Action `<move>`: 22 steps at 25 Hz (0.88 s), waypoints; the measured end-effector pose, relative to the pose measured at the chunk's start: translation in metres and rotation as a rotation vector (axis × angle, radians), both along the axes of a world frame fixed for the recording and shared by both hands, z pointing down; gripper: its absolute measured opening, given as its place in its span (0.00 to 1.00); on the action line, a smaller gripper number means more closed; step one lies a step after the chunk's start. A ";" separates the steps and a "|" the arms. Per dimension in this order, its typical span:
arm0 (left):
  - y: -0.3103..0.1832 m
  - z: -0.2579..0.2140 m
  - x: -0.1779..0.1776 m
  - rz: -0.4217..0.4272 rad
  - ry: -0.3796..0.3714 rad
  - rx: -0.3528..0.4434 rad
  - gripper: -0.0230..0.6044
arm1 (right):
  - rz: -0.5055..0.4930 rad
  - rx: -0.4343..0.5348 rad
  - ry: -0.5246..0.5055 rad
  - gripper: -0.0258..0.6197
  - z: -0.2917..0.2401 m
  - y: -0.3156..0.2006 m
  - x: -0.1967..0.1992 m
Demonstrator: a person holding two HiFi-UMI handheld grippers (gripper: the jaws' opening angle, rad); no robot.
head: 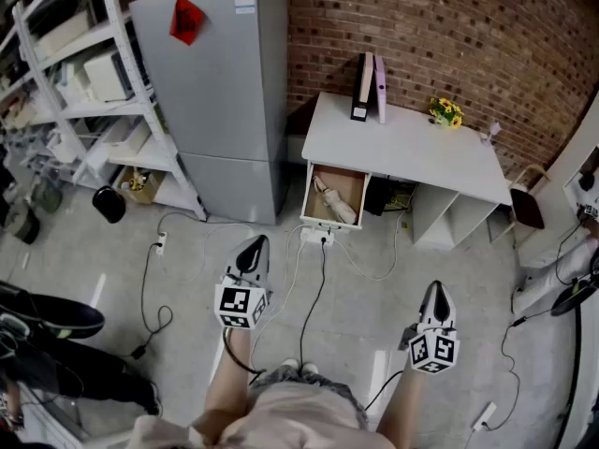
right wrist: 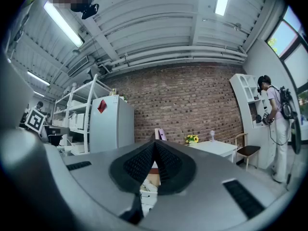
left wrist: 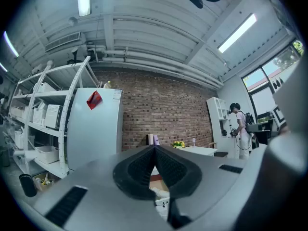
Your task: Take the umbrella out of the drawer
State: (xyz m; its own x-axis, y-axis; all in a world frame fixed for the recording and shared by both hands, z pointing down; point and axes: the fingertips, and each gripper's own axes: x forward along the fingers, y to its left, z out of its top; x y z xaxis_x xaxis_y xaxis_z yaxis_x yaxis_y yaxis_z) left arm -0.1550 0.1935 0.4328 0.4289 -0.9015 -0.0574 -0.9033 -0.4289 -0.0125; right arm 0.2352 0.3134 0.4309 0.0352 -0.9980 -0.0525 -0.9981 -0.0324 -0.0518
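the left claw [left wrist: 155, 148] has its jaws together, the dark pads meeting at the tips with nothing clamped between them, and the right claw [right wrist: 155, 143] is likewise pressed closed and empty. both point level, side by side and well apart from each other, above a grey floor [head: 187, 251] strewn with cables. ahead of them and between their lines lies a white power strip [head: 316, 237], and just beyond it the open drawer [head: 351, 183] stands pulled out from under the left end of a white worktop [head: 402, 148]. the umbrella [head: 335, 204], pale and folded, lies inside that drawer, well ahead of both claws and touched by neither. on the worktop beyond stand two upright binders [head: 371, 87] and yellow flowers [head: 446, 112]. ahead and to the left of the left claw is a grey fridge [head: 225, 101], with a white shelf rack [head: 84, 92] further left.
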 end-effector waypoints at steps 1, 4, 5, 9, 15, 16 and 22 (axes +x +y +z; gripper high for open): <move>-0.001 0.000 0.000 0.001 0.000 -0.003 0.08 | 0.000 -0.002 -0.001 0.06 -0.001 -0.001 -0.001; -0.002 -0.001 0.000 0.003 -0.003 -0.010 0.08 | -0.002 -0.004 -0.003 0.06 -0.004 -0.004 -0.003; -0.003 -0.001 0.000 0.004 -0.004 -0.012 0.08 | -0.002 -0.005 -0.004 0.06 -0.004 -0.004 -0.003; -0.002 0.001 0.002 0.006 -0.004 -0.018 0.08 | -0.002 -0.009 -0.010 0.06 -0.002 -0.005 -0.004; 0.000 0.003 0.006 0.016 -0.004 -0.021 0.08 | -0.014 0.005 -0.029 0.06 -0.002 -0.001 -0.008; 0.000 0.005 0.007 0.018 -0.005 -0.022 0.08 | -0.013 0.012 -0.036 0.06 -0.001 0.000 -0.007; -0.004 0.009 0.008 0.019 -0.005 -0.032 0.08 | -0.009 0.026 -0.074 0.06 -0.001 -0.004 -0.001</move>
